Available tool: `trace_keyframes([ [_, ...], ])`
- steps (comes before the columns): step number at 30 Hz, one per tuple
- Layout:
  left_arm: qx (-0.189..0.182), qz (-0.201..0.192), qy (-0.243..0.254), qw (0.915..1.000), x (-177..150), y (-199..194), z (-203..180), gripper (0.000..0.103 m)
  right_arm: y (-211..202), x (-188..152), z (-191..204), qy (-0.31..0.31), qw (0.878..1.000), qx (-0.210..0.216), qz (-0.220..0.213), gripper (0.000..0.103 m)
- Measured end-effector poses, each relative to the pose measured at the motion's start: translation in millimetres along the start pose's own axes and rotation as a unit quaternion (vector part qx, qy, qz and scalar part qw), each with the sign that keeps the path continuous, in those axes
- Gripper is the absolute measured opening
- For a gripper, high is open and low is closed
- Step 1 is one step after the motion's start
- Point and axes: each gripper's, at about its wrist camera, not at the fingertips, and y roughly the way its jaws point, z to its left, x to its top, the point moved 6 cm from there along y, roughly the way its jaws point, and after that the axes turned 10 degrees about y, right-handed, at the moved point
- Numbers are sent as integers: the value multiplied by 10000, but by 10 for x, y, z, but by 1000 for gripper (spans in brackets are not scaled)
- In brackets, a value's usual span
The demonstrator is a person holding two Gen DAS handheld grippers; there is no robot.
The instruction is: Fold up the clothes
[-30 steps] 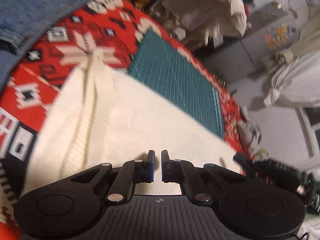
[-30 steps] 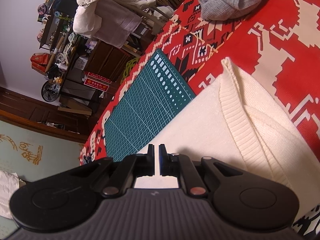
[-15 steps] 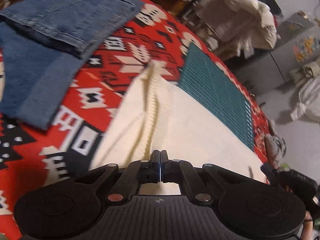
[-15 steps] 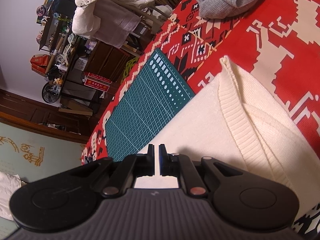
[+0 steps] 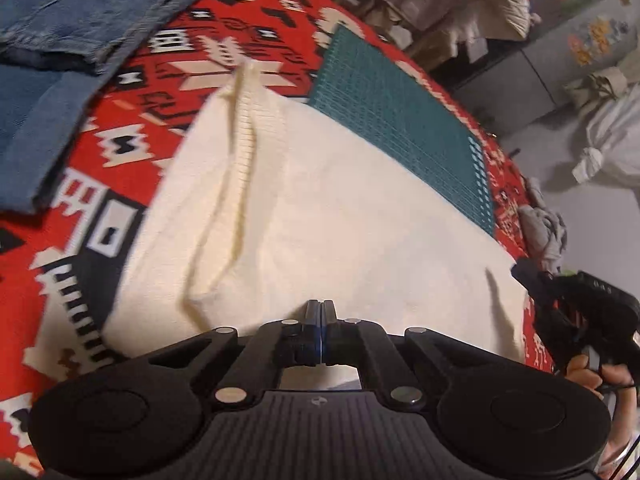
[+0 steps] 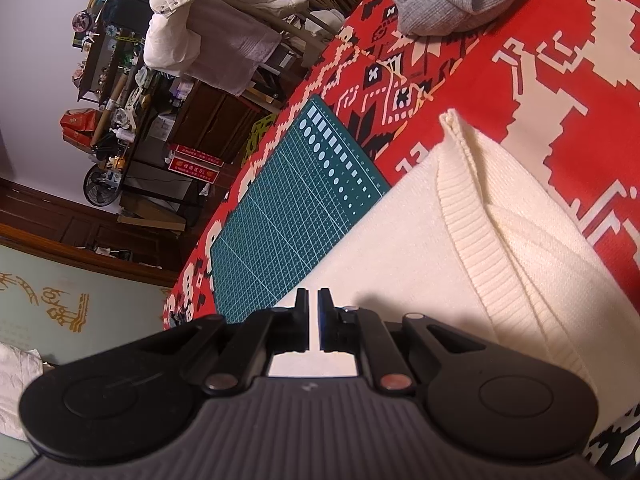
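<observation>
Red patterned cloth (image 5: pixel 168 64) under cream sweater (image 5: pixel 320 216); green cutting mat (image 6: pixel 288 216) beyond sweater. Left tool (image 5: pixel 321 312) clenched over sweater; whether pinching fabric, cannot tell. Right tool (image 6: pixel 313 300) slightly parted above sweater.

Red patterned cloth (image 6: pixel 560 80) covering table | green cutting mat (image 6: pixel 288 216) on cloth | cluttered shelf (image 6: pixel 116 92) behind | white sacks (image 5: pixel 612 140) on floor

Warm indoor light lit my cream sweater (image 6: pixel 420 248) evenly. My right wrist view was sharp, and the right gripper (image 6: pixel 314 304) threw a soft shadow onto the knit beside it. My left view was smeared, perhaps by motion, blurring the jeans (image 5: pixel 80 20). Both fisheyes bent the bedspread (image 6: pixel 560 92) near its edges.
</observation>
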Motion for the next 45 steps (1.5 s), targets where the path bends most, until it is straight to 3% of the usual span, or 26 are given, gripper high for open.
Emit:
trace_keyframes([
  [8, 165, -3, -280, 9995, -45, -167, 179, 3, 10, 1, -4, 24, 10000, 8, 31, 6],
  [15, -406, 143, -41, 9991, -83, -84, -183, 3, 23, -7, 2, 6, 10000, 1, 46, 6],
  [20, -120, 398, 217, 9989, -199, 51, -268, 3, 20, -1, -6, 24, 10000, -1, 45, 6],
  [29, -2, 241, -179, 9995, -231, -129, -46, 3, 27, 0, -2, 46, 10000, 18, 67, 6],
  [34, -127, -205, -237, 9994, -22, -207, -105, 4, 29, 0, 5, 43, 10000, 37, 77, 7],
  [40, -332, -790, -427, 9954, 527, -97, -137, 4, 44, -1, 0, 32, 9999, 35, 92, 6],
  [45, -123, -797, -458, 9957, 761, 123, -70, 4, 63, 4, -13, 48, 9999, 35, 112, 6],
])
